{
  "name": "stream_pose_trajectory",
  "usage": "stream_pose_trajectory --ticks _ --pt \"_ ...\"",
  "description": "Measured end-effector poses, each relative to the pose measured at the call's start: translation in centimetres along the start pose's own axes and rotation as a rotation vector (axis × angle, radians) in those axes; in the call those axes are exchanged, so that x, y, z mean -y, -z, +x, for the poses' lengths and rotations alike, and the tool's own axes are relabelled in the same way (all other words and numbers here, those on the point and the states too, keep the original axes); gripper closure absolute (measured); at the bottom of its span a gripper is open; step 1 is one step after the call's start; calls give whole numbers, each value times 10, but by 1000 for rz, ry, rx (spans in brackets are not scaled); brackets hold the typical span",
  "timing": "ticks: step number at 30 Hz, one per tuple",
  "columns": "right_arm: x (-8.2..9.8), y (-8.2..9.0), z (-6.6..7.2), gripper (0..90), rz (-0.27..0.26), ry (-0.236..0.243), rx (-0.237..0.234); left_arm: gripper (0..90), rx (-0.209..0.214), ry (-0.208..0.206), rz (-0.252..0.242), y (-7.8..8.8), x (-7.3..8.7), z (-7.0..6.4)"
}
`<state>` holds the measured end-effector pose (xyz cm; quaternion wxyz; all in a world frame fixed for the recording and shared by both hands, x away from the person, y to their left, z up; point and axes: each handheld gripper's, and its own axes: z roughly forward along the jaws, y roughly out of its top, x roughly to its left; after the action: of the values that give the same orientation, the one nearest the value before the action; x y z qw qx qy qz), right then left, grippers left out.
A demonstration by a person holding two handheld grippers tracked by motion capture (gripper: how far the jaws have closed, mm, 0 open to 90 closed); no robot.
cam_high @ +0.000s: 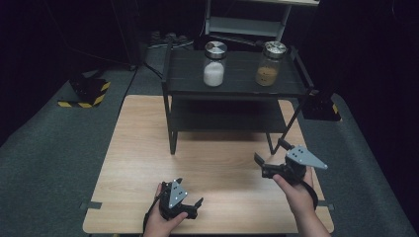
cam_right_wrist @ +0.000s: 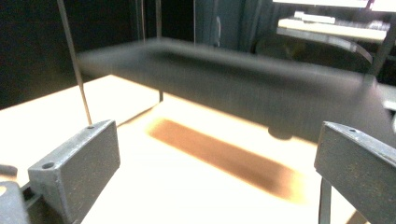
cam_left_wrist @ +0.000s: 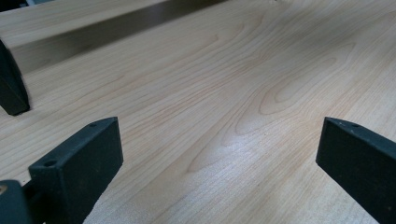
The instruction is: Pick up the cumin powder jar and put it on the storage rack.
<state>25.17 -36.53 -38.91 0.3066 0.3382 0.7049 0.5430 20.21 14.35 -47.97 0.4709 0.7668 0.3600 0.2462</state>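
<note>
Left gripper [cam_high: 197, 203] sits low over the near left part of the wooden table [cam_high: 138, 148], held in a person's hand, its jaws spread wide apart with nothing between them; its own view looks across bare wood grain toward a black leg of the rack [cam_left_wrist: 11, 88]. Toward the middle of the high view, a black two-tier rack [cam_high: 232, 86] stands at the far half of the table. On its top shelf stands a jar of white grains [cam_high: 215, 64] with a metal lid, and to its right, well apart, a jar of brown grains [cam_high: 269, 64]. Right gripper [cam_high: 269, 155] is raised near the rack's front right leg, jaws also spread and empty, aimed under the shelf in its own view. Both jars stand untouched, so the work appears to be at the approach stage. The next move likely calls for the right gripper to rise to shelf height and line its jaws around the nearer brown jar.
</note>
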Motion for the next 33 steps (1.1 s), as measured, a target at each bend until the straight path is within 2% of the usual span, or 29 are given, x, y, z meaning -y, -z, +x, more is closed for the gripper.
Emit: stream_pose_trajectory --ticks 4,6,9,14,21,27,33 --pt "24 3 4 5 65 16 11 9 -3 10 3 0 -1 0" --pt "37 5 5 5 106 12 10 9 0 10 6 0 -1 1" --pt "53 5 4 5 140 -5 9 9 8 28 4 -1 -1 4" --pt "72 8 5 6 183 -29 27 9 8 6 4 0 -1 2" --pt "74 6 10 6 254 8 50 9 2 -23 11 0 -2 -3" --pt "75 0 10 12 300 -5 56 9 2 -18 19 -1 -3 -2" --pt "76 2 12 11 290 -2 63 9 -4 -13 16 0 -2 -3"
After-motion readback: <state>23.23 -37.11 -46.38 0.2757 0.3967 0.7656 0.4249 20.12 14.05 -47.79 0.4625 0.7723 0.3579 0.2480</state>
